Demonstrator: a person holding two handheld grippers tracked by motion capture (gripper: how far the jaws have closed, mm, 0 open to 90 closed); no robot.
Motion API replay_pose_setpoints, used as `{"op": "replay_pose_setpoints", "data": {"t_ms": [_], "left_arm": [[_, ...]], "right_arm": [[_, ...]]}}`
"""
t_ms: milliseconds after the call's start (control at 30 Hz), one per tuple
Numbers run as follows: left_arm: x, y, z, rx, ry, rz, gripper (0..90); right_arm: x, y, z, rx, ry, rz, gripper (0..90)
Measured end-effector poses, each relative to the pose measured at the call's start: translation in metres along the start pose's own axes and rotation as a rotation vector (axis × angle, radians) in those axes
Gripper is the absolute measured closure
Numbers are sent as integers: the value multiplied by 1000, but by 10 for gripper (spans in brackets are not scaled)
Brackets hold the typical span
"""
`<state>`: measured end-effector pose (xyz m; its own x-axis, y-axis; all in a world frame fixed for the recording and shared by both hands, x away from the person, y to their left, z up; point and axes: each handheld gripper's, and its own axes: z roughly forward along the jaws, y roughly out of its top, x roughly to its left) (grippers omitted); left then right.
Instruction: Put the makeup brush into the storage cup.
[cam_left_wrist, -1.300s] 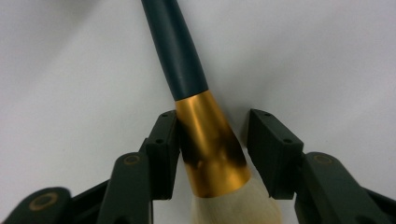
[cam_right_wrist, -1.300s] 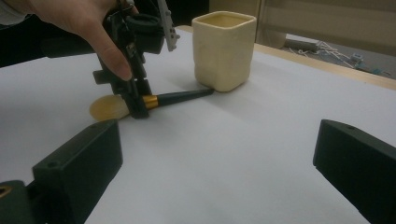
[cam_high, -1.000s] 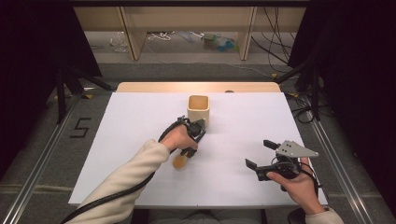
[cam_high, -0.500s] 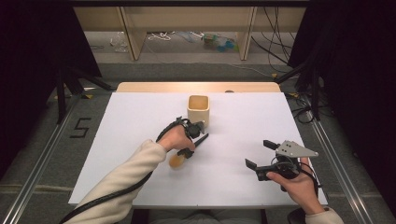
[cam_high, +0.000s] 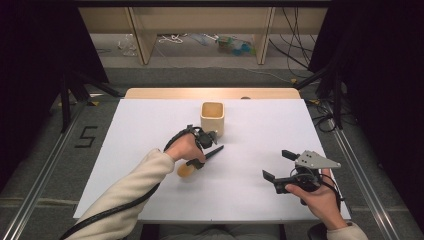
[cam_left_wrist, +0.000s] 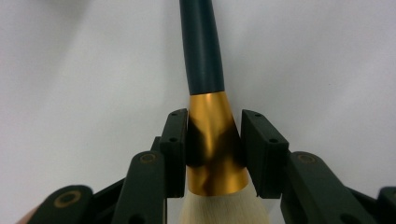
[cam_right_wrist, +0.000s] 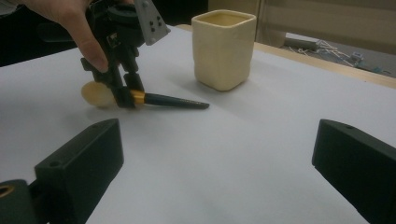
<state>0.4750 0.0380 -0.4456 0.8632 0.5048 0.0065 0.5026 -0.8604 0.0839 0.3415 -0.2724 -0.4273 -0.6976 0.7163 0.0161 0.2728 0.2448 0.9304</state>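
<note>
Left tool (cam_left_wrist: 212, 140) clamped on brush (cam_left_wrist: 205, 93) gold ferrule, right tool (cam_right_wrist: 215, 186) wide open

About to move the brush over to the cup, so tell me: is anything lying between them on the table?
Nothing visible does. The left gripper is shut on the brush at its gold collar, and the white table between the brush's dark handle tip and the cup is bare. The cup's mouth is open.

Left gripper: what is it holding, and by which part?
The left gripper is shut on a makeup brush, clamped at its gold ferrule, between the bristles and the dark handle.
</note>
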Motion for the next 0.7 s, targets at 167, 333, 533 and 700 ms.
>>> {"op": "replay_pose_setpoints", "data": {"t_ms": [167, 333, 533, 700], "left_arm": [[0, -2, -2, -7, 16, 33, 630], [-1, -2, -4, -19, 17, 55, 630], [-1, -3, -7, -23, 21, 62, 631], [0, -4, -7, -21, 18, 52, 631]], "right_arm": [[0, -1, 2, -16, 5, 2, 30], [0, 0, 0, -1, -2, 0, 30], [0, 0, -1, 17, -7, -2, 29], [0, 0, -1, 16, -8, -2, 30]]}}
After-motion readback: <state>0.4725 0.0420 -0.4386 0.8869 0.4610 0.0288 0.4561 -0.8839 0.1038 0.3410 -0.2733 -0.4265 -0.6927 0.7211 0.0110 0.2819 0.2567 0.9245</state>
